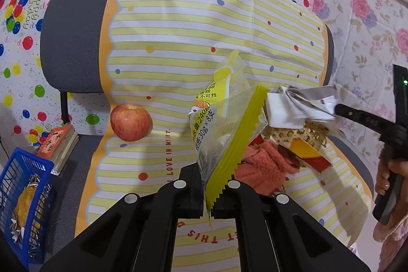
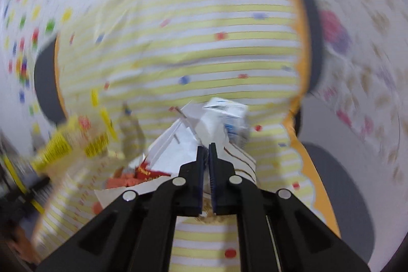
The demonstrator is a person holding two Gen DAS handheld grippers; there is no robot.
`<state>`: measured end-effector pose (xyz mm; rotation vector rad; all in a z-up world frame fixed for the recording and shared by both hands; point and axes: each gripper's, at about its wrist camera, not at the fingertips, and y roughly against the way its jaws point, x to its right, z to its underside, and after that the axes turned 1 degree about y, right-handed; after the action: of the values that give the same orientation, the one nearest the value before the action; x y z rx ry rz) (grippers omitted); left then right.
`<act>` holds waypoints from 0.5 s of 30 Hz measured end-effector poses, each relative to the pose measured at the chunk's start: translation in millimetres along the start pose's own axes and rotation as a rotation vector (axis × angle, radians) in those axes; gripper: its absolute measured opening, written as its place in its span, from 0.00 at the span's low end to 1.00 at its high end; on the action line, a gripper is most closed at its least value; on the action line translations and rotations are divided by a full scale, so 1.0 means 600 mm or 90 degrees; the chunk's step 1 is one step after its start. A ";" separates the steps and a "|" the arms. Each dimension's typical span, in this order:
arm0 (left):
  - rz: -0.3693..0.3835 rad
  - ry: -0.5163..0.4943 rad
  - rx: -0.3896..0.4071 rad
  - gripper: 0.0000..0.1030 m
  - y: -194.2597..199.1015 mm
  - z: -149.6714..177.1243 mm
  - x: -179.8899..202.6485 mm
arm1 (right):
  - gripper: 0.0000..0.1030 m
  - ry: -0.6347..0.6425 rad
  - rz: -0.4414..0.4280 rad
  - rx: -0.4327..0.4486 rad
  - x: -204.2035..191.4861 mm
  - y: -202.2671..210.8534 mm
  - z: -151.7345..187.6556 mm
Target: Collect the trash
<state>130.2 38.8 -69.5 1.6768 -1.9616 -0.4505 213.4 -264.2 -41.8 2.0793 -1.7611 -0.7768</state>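
Observation:
My left gripper (image 1: 207, 195) is shut on a clear and yellow snack bag (image 1: 224, 124) and holds it upright above the striped chair seat. My right gripper (image 2: 207, 152) is shut on a crumpled white paper carton (image 2: 219, 119); in the left wrist view that carton (image 1: 298, 103) hangs from the right gripper (image 1: 339, 110) above a small wicker basket (image 1: 303, 134). The right wrist view is motion-blurred; the snack bag (image 2: 76, 142) shows at its left.
A red apple (image 1: 130, 122) lies on the yellow striped cloth (image 1: 178, 42) that covers the grey chair. An orange towel (image 1: 262, 165) and a red and yellow card (image 1: 308, 154) lie by the basket. A blue crate (image 1: 23, 200) with wrappers and a book (image 1: 61, 144) stand at left.

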 end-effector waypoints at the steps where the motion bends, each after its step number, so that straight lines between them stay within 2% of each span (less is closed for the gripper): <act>1: 0.003 -0.002 -0.002 0.04 0.000 0.002 0.004 | 0.03 -0.033 -0.008 0.013 0.021 0.018 0.008; 4: 0.016 -0.009 -0.011 0.04 0.000 0.011 0.019 | 0.03 -0.069 -0.017 0.020 0.056 0.067 0.039; 6: 0.026 -0.015 -0.014 0.04 0.005 0.018 0.032 | 0.03 -0.058 -0.019 0.005 0.059 0.097 0.067; 8: 0.035 -0.024 -0.017 0.04 0.014 0.028 0.048 | 0.03 -0.030 -0.006 -0.023 0.049 0.125 0.106; 13: 0.048 -0.043 -0.026 0.04 0.032 0.042 0.081 | 0.03 0.019 -0.015 -0.116 0.024 0.130 0.183; 15: 0.051 -0.044 -0.027 0.04 0.038 0.045 0.090 | 0.08 0.056 -0.016 -0.135 0.007 0.125 0.203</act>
<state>90.5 -12.4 -69.5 1.5693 -2.0464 -0.5234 82.5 -269.7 -98.9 1.9678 -1.5371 -0.8275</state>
